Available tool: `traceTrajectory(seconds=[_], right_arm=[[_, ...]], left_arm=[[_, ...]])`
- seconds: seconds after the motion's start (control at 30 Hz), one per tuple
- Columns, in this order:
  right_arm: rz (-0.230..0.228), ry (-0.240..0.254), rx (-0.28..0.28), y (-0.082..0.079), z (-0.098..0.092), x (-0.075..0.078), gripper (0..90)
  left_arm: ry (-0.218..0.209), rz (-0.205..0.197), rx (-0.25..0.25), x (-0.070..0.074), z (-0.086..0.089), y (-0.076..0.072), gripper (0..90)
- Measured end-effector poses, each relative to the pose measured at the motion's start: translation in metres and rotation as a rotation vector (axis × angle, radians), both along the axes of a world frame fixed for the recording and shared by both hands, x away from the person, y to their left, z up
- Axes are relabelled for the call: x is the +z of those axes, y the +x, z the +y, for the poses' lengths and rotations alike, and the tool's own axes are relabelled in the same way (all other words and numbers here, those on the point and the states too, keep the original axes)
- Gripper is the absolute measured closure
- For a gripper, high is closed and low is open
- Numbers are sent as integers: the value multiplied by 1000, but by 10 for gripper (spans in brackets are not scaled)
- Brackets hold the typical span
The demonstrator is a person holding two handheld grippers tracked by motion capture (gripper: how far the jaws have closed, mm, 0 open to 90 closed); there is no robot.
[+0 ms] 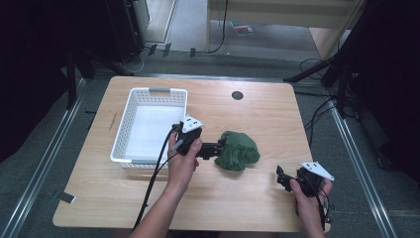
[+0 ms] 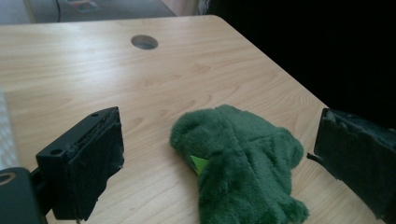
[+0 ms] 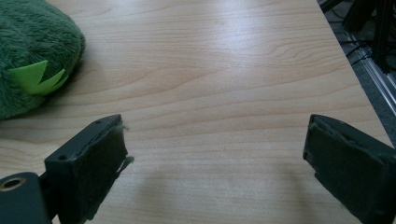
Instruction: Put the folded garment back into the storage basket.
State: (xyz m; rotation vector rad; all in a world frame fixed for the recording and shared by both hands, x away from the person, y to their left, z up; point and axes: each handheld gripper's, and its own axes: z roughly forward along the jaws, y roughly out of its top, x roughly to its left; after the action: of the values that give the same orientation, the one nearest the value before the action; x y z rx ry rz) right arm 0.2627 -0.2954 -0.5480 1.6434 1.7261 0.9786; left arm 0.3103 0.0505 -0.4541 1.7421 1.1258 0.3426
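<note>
Black padded jaws of the left tool [image 2: 219,154] rise at the bottom of the left gripper view, set wide apart with nothing clamped between them. Between and just ahead of the jaws lies the green plush toy [image 2: 240,161], a dark green furry bundle with a small light green felt piece showing in a fold. The toy rests on the tabletop [image 2: 187,74]; the pictures do not show either pad touching it.

From the high view, the left tool [image 1: 221,147] is held in the person's left hand [image 1: 182,158] and points toward the right side of the tabletop, its tips at the left edge of the green plush toy [image 1: 237,150]. The toy sits near the middle of the tabletop [image 1: 257,109], just right of the white basket [image 1: 130,130], which stands on the left half with a perforated wall and a grey handle strip on its far rim. A round cable hole [image 1: 237,95] lies in the tabletop beyond the toy.

The right tool [image 1: 282,179] is held in the right hand [image 1: 309,198] near the front right corner, well apart from the toy. In the right gripper view its jaws stand wide open over bare wood, holding nothing, and the toy [image 3: 32,56] lies at the upper left, with light green felt spikes on its side.
</note>
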Motion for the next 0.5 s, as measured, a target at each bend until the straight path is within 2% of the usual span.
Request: traceTrajectory(seconds=[0.2, 0.3, 0.5], right_arm=[[1, 5, 1, 0, 0, 0, 62], [0, 5, 1, 0, 0, 0, 62], [0, 6, 2, 0, -1, 0, 62]], left_arm=[[11, 44, -38, -14, -20, 3, 0], [31, 62, -52, -22, -30, 4, 0], [80, 99, -42, -41, -50, 9, 0]])
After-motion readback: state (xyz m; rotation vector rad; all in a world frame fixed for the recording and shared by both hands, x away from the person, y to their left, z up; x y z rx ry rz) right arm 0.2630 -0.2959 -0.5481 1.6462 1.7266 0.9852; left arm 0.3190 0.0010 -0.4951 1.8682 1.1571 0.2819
